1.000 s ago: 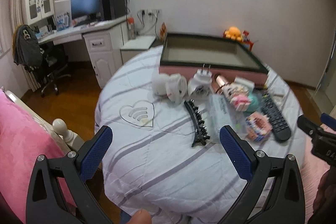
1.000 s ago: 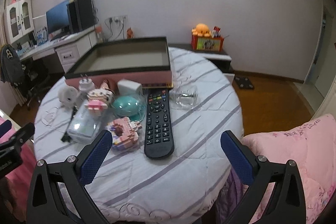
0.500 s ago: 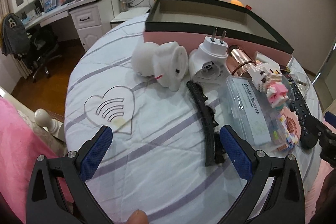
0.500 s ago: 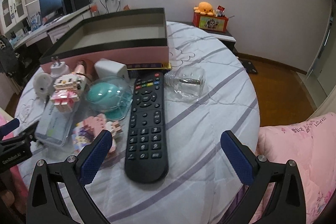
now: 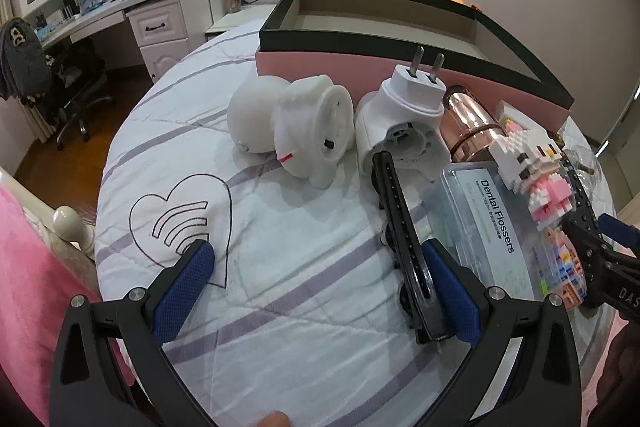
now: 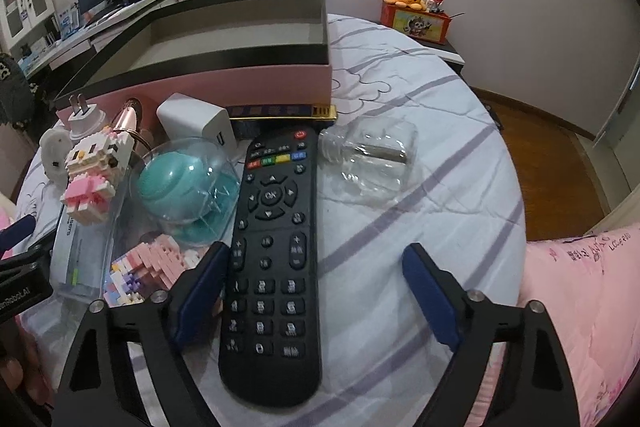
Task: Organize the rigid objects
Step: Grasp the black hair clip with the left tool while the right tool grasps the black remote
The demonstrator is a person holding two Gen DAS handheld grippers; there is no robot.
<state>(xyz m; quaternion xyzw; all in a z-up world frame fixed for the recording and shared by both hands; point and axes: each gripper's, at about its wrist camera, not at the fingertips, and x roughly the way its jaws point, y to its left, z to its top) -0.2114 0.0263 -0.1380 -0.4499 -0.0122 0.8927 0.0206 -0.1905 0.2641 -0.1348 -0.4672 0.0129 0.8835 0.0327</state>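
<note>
Right hand-held gripper (image 6: 316, 297): jaws just narrowed around remote (image 6: 274, 259), not yet clamped. Left hand-held gripper (image 5: 320, 279): lowered, spread beside hair clip (image 5: 402, 243). Pickups judged imminent.

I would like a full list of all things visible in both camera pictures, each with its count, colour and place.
box: 1, pink with black rim, open, at the back of the bed
remote control: 1, black, between the right pads
hair clip: 1, black, beside the left gripper's right pad
plug adapter: 1, white, prongs up, before the box
round devices: 2, white, left of the adapter
Dental Flossers case: 1, clear, right of the clip
block figures: 2, pink-white, on and near the case
dome: 1, clear over teal, left of the remote
charger: 1, white, before the box
bottle: 1, clear, right of the remote
left hand-held gripper: open
right hand-held gripper: open, jaws just closing
</note>
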